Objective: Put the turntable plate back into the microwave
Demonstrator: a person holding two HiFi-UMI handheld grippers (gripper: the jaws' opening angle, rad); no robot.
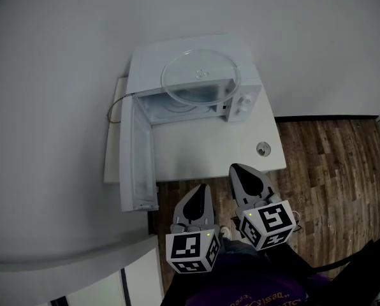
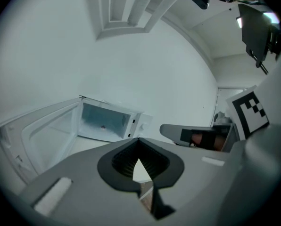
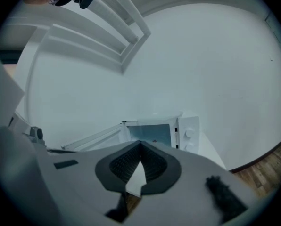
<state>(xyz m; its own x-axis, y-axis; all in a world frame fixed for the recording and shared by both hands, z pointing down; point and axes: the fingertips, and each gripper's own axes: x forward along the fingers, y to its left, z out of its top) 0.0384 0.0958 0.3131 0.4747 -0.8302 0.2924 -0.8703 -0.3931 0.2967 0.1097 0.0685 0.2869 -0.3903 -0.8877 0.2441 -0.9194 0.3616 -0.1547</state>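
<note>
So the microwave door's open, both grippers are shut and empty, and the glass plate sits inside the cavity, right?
No: the glass plate lies on top of the microwave, not inside it, as the head view shows. The door is open; left gripper and right gripper are shut and empty.

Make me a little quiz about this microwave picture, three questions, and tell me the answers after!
1. True or false: the door of the microwave stands open.
2. Where is the glass plate? A: inside the microwave. B: on top of the microwave. C: leaning on the door.
3. Fill in: the left gripper and the right gripper are both ____ and empty.
Key: 1 true; 2 B; 3 shut.
</note>
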